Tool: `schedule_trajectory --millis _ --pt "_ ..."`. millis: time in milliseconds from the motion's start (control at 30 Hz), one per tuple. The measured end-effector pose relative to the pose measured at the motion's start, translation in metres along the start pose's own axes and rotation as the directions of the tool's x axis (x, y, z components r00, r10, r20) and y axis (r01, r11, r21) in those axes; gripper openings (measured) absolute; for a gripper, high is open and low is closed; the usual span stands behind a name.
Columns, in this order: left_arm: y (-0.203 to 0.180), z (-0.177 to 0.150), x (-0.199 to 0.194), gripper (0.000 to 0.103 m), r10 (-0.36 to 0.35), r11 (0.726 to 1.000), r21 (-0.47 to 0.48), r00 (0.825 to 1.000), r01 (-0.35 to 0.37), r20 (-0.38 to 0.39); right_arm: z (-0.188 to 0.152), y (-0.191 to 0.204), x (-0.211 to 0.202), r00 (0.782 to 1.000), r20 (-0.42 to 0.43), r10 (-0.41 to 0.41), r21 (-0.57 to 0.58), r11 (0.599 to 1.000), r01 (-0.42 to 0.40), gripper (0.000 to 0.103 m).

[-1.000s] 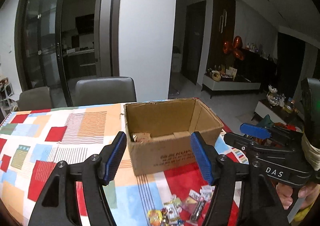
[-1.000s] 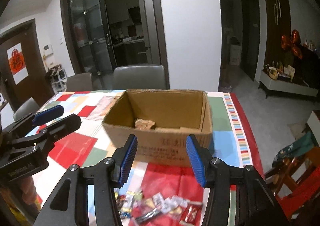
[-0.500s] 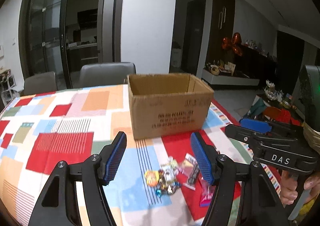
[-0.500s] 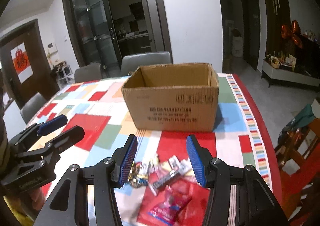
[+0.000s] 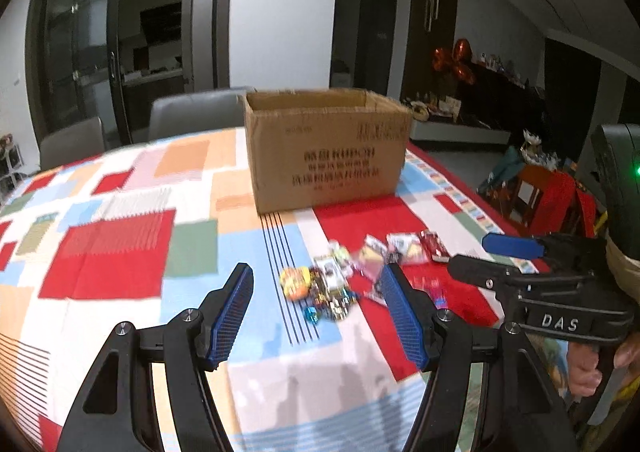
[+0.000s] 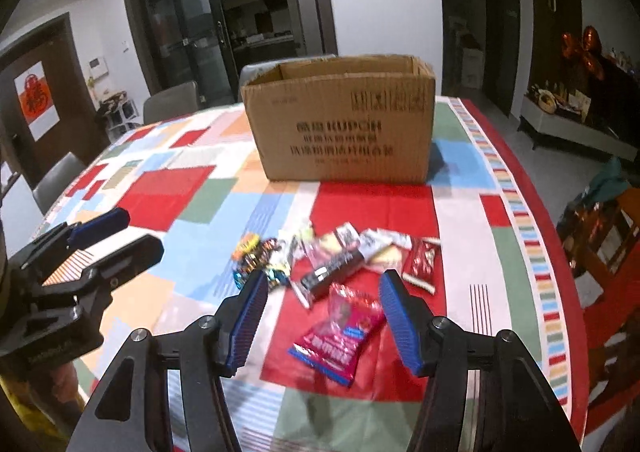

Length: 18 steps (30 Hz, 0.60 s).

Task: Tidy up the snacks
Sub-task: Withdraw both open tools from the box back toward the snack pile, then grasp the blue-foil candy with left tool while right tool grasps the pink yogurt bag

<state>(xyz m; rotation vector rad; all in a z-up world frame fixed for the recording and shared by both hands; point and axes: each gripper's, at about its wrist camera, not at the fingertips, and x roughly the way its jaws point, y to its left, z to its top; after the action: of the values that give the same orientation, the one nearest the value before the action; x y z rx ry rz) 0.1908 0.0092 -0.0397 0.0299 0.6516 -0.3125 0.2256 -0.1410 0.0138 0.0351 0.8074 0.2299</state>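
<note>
Snacks in bright foil and plastic wrappers (image 6: 340,268) all lie loose at centre frame below the open brown cardboard box (image 6: 344,124), unsorted, while the left gripper (image 5: 316,308) stands half-wide and empty and the right gripper's (image 6: 324,316) empty jaws are opening.

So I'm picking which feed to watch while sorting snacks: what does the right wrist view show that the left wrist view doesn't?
Only the right wrist view: the whole pink snack bag between the right gripper's opening jaws, untouched, and a door with a red paper decoration.
Only the left wrist view: a hand under the right gripper's handle.
Both: the cardboard box, the snack pile, the patchwork tablecloth, orange balloons.
</note>
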Motion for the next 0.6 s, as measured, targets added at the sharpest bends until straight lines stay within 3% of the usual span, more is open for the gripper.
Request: schedule_trajectory --millis 233,433,600 --pt "0.003 -0.016 0.022 0.065 -0.039 0.999 -0.003 0.998 0.039 -0.042 -0.015 -0.003 0.014 0.999 -0.036 -0.008 0.023 1.000 0.009 0.059" --pt "0.005 -0.021 0.041 0.057 -0.060 0.998 0.001 0.995 0.061 -0.078 -0.022 -0.008 0.027 0.998 -0.061 -0.017 0.063 0.998 0.021 0.059" --pt "-0.003 -0.026 0.054 0.044 -0.099 0.992 0.072 0.990 0.107 -0.099 -0.027 -0.013 0.039 0.996 -0.089 -0.003 0.101 0.995 0.012 0.059"
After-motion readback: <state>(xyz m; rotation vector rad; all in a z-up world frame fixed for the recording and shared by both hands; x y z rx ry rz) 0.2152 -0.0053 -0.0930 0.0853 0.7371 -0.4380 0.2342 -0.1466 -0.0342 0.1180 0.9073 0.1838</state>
